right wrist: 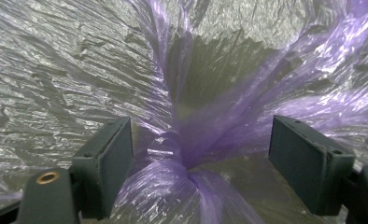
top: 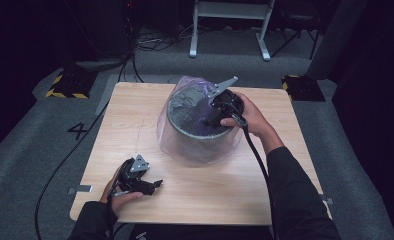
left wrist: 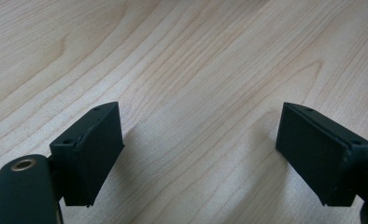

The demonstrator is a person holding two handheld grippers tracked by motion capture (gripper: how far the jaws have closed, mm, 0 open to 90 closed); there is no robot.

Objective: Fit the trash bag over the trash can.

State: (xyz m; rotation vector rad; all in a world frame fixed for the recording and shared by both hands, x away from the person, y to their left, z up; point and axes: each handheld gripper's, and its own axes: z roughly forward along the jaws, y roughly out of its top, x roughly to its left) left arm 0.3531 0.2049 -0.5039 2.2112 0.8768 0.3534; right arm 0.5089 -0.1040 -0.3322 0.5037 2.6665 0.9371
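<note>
On the desk (top: 135,125) we have broad bare wood along the left side and across the near edge, where a hand could pass freely. The one obstacle is the round bin (top: 197,131) standing at the middle toward the far side, its purple bag (top: 185,150) draped over the rim and bulging outward on the near side, which narrows the room around it. Our right gripper (top: 211,121) sits in the bin's mouth, a gathered fold of bag (right wrist: 182,140) between its spread jaws. Our left gripper (top: 152,185) rests near the near-left edge, jaws apart over bare wood (left wrist: 196,93).
</note>
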